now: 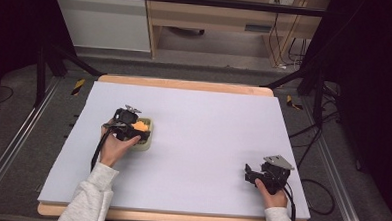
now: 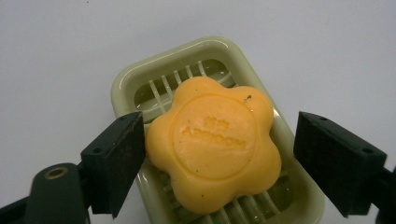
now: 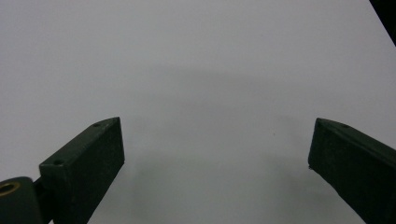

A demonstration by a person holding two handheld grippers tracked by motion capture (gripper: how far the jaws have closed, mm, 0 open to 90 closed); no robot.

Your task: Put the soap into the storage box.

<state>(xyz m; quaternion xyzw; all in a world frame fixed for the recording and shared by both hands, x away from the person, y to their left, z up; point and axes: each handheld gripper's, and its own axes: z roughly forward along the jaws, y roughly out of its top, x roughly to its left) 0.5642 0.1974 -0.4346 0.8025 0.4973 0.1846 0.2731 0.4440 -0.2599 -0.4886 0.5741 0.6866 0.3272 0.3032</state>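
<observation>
Waxy, smooth orange soap (image 2: 214, 147) in a glossy pale-green plastic dish (image 2: 122, 84) on a matt white sheet (image 1: 208, 121).

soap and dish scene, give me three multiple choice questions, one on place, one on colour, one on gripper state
1. Where does the soap lie?
A. in the soap dish
B. on the bare table
C. in the right gripper

2. What colour is the soap?
A. blue
B. orange
C. white

3. How does the left gripper stand?
A. shut on the dish
B. open, with a jaw on each side of the soap
C. lying on its side

Answers: 1 A, the slotted pale green dish shows under it; 2 B, plainly orange in the left gripper view; 3 B, a gap shows at the right-hand jaw.
</observation>
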